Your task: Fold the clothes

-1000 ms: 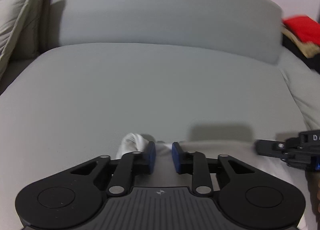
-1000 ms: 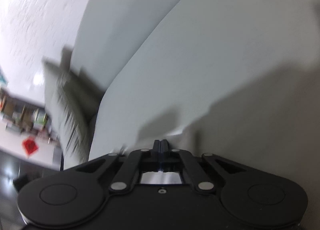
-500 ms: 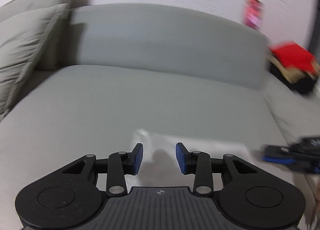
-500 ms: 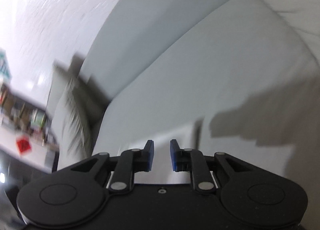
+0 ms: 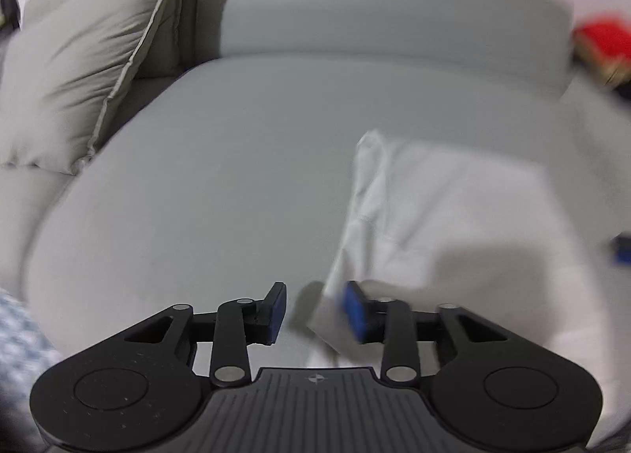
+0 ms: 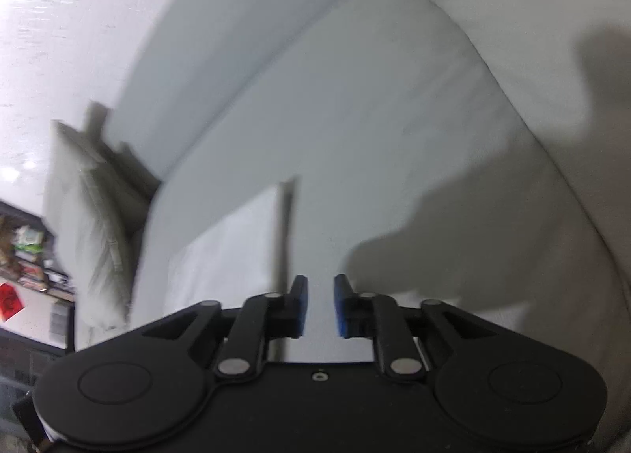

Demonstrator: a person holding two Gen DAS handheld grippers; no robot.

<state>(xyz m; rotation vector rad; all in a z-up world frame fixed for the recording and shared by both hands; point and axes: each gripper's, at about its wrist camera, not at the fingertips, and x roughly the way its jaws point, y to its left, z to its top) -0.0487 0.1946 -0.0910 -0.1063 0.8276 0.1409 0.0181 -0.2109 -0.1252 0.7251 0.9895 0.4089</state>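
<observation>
On sofa (image 5: 244, 161), white garment (image 5: 453, 216), no legible txt

Your left wrist view is smeared: the folded white garment (image 5: 453, 216) has soft edges, its near edge hidden behind the gripper body. The red item (image 5: 603, 39) at right is cut off and unidentifiable. The shelf clutter (image 6: 27, 256) is too small to tell.
</observation>
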